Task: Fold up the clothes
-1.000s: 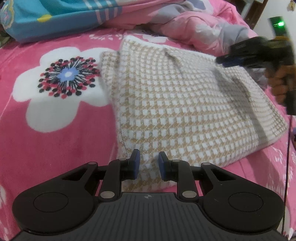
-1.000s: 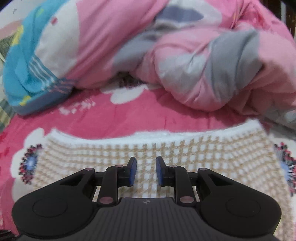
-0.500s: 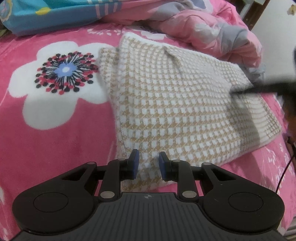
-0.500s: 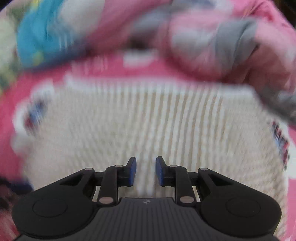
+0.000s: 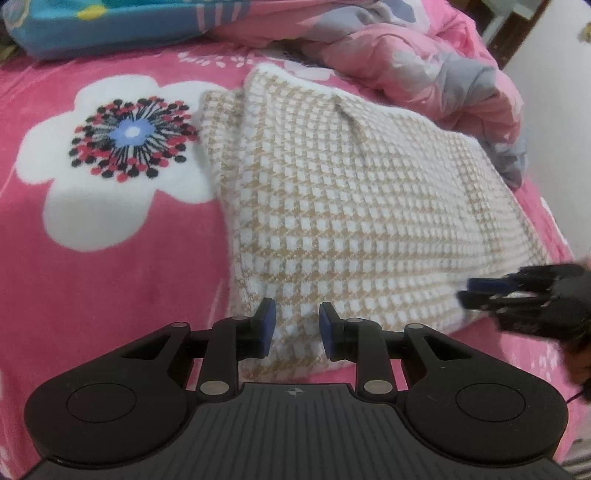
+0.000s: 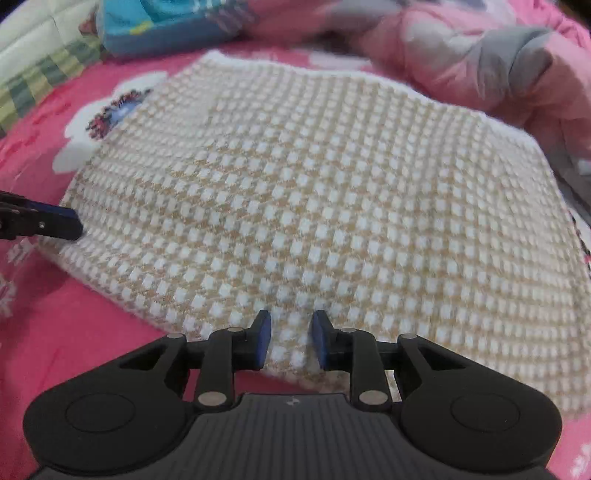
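Both grippers poised at the near edge of a folded knit

The left gripper (image 5: 297,326) and the right gripper (image 6: 290,339) each hovered with jaws slightly apart over the near edge of the beige-and-white checked sweater (image 5: 354,221), gripping nothing. The sweater lay folded on a pink flowered blanket (image 5: 110,277); beyond it sat a rumpled pink-and-grey quilt (image 5: 424,55).

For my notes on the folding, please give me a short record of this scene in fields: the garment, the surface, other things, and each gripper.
garment: houndstooth knit garment, beige and white, folded flat
surface: pink flowered blanket
behind: crumpled pink and grey quilt; blue bedding
left gripper: jaws apart over the garment's near corner, gripping nothing
right gripper: jaws apart over the near edge, gripping nothing
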A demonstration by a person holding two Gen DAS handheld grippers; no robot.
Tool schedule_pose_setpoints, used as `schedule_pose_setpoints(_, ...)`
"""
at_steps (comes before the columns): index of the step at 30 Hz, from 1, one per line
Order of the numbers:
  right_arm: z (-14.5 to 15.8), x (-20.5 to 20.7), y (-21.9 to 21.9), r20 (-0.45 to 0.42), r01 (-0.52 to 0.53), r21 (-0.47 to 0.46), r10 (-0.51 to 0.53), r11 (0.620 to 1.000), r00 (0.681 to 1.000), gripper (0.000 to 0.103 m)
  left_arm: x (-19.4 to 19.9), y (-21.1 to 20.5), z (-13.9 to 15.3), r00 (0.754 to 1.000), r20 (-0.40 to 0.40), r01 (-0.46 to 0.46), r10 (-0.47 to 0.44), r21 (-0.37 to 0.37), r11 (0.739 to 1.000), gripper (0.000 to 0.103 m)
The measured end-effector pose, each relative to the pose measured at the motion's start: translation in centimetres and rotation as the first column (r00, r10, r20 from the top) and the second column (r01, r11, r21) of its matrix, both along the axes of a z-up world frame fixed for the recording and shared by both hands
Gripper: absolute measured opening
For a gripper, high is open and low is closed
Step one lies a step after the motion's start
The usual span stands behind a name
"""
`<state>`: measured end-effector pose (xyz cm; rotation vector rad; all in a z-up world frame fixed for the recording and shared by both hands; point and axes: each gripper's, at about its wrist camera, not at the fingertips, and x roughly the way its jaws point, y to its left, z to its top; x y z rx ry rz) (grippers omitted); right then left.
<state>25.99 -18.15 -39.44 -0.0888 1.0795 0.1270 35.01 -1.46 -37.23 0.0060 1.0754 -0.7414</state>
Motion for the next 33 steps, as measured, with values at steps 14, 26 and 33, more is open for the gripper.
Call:
schedule_pose_setpoints(14, 1.2, -4.1, 16.4, 0.208, -0.593, -0.222, 0.632, 0.774, 0.747, 0.05, 2.7, 8.9, 1.6, 0.926, -0.192, -0.342, 0.324, -0.071, 0.937, 0.044)
schedule_pose_setpoints(26, -1.5, -1.3, 20.1, 0.182, -0.518, -0.392, 0.616, 0.76, 0.766, 0.013, 7.2, 7.9, 0.1, 0.893, -0.315, -0.396, 0.32, -0.217, 0.892, 0.062)
schedule_pose_setpoints(33, 0.7, -0.9, 19.8, 0.216, -0.432, -0.352, 0.521, 0.83, 0.826, 0.01, 11.7, 3.7, -1.6, 0.898, -0.37, -0.359, 0.239, -0.299, 0.884, 0.066)
